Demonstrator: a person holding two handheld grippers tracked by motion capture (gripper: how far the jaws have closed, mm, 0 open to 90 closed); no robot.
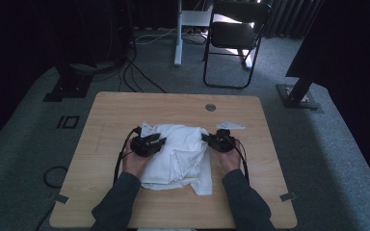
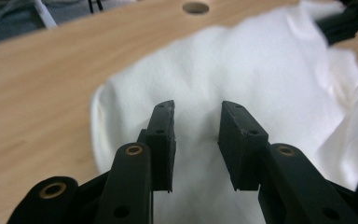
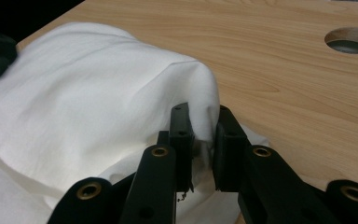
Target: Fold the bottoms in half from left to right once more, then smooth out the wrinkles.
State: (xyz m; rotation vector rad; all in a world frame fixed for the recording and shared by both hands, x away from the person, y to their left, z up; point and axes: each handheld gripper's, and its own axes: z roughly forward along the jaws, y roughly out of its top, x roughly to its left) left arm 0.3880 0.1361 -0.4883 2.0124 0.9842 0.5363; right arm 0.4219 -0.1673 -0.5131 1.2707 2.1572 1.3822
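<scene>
A crumpled white cloth (image 1: 178,154) lies in the middle of the wooden table (image 1: 125,106), between my two hands. At the cloth's left edge my left gripper (image 1: 160,141) is open. Its pads (image 2: 163,135) hover over the fabric (image 2: 242,70) with a clear gap and nothing pinched. My right gripper (image 1: 206,138) is at the cloth's right edge. In the right gripper view it (image 3: 200,126) is shut on a raised fold of the cloth (image 3: 98,93), which bulges up between the pads.
A round cable hole (image 1: 210,107) sits in the table beyond the cloth. Behind the table, on grey carpet, stand a black folding chair (image 1: 233,38), a white desk leg (image 1: 178,33) and loose cables. Bare wood surrounds the cloth on all sides.
</scene>
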